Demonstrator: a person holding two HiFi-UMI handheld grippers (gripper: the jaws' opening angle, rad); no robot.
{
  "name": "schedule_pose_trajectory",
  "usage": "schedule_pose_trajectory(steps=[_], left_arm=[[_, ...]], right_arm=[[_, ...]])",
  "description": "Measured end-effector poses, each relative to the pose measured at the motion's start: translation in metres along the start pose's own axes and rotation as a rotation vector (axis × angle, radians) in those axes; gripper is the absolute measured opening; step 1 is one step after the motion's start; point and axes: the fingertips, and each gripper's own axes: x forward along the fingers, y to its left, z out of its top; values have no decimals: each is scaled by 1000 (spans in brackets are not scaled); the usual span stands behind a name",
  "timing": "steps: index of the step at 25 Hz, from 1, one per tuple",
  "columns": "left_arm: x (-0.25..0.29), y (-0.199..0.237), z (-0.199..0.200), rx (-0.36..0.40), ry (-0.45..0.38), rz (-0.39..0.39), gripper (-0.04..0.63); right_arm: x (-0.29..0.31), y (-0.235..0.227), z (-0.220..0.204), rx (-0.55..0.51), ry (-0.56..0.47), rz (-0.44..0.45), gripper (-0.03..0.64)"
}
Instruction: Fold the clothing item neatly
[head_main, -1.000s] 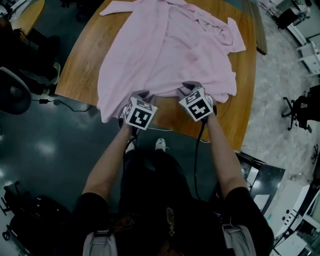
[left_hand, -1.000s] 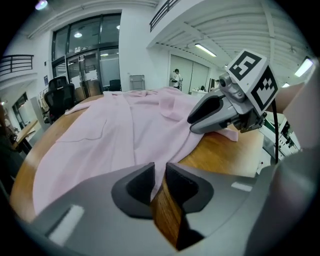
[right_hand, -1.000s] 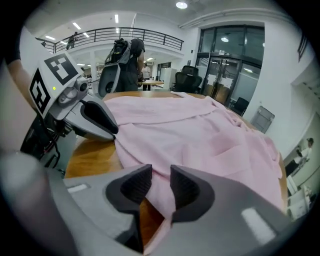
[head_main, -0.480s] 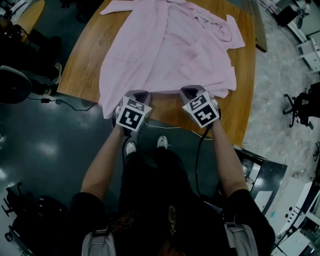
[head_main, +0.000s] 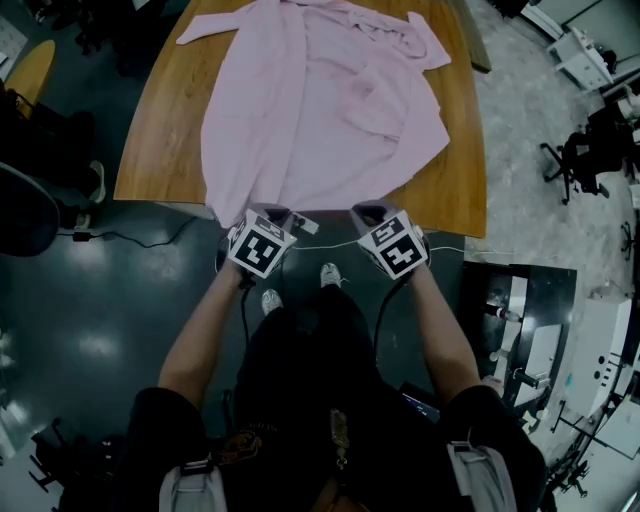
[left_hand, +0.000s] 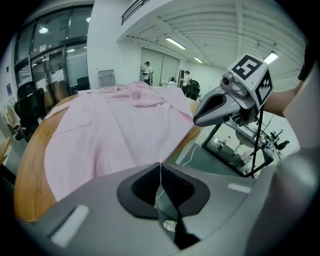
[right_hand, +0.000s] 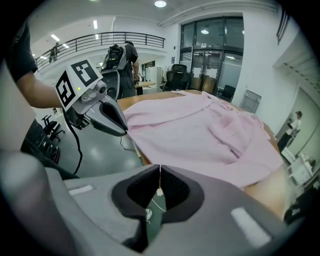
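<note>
A pink shirt (head_main: 310, 110) lies spread flat along the wooden table (head_main: 455, 190), collar at the far end and hem at the near edge. Its hem's left corner hangs slightly over that edge. My left gripper (head_main: 275, 215) and right gripper (head_main: 368, 212) hover side by side just off the near edge, in front of the hem. In the left gripper view the left gripper (left_hand: 160, 165) is shut with nothing between its pads, and the shirt (left_hand: 115, 130) lies ahead. The right gripper (right_hand: 159, 167) is likewise shut and empty, short of the shirt (right_hand: 210, 132).
A cable (head_main: 140, 235) runs over the dark floor below the table's near edge. An office chair (head_main: 25, 210) stands at the left and another chair (head_main: 575, 160) at the right. A rack with equipment (head_main: 520, 340) stands at the right of the person.
Both grippers have drawn back from the hem over the table to just off the near edge, and their jaws have shut. The shirt now lies smoother, with its hem at the edge.
</note>
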Motion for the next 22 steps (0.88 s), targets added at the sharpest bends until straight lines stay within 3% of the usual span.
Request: schedule_pose_trajectory(steps=[7,12,14,15,18,22], left_arm=[[6,-18,-28,72,24,-43,16],[12,-21,-39,53,-3,-27,59],[10,-26,-39,42,-23,-42,110],[8,-29,-40,37,-31,-53,135],[-3,-31,-50,16,-60,-61,143],[-20,-9,-68,-49,-89,23,138]], right_arm=[[1,33,-37,105,33,-73,9],[20,34,-53,147,35,-117,11],[24,32,-57,156,34,-127,15],[23,34,-59,163,33,-129,49],[15,45,-48,187,2,-108,71],[16,69,-9,197,-95,-37,71]])
